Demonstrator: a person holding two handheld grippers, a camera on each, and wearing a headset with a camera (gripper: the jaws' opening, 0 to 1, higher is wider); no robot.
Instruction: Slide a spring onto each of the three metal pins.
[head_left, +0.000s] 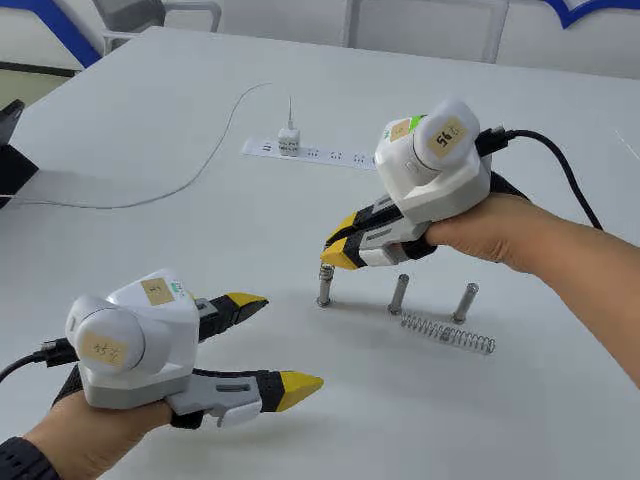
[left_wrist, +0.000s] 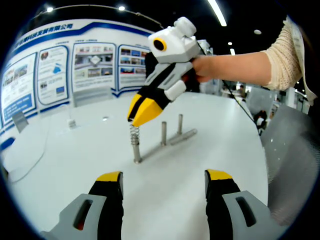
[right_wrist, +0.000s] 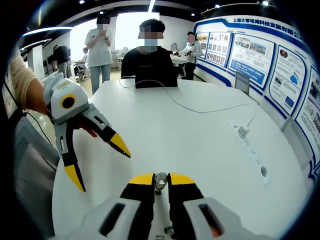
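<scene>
Three metal pins stand upright on the white table: the left pin (head_left: 325, 290), the middle pin (head_left: 398, 293) and the right pin (head_left: 465, 302). My right gripper (head_left: 336, 257) is shut on a spring (left_wrist: 134, 134), which sits over the top of the left pin (left_wrist: 136, 152). In the right gripper view the spring's open end (right_wrist: 160, 181) shows between the closed yellow tips. A second spring (head_left: 448, 334) lies flat in front of the middle and right pins. My left gripper (head_left: 278, 342) hovers open and holds nothing, to the left of and nearer than the pins.
A white power strip (head_left: 310, 153) with a plug (head_left: 289, 140) and a thin cable (head_left: 190, 170) lies farther back on the table. A person (right_wrist: 150, 60) sits at the far end in the right gripper view, with others standing behind.
</scene>
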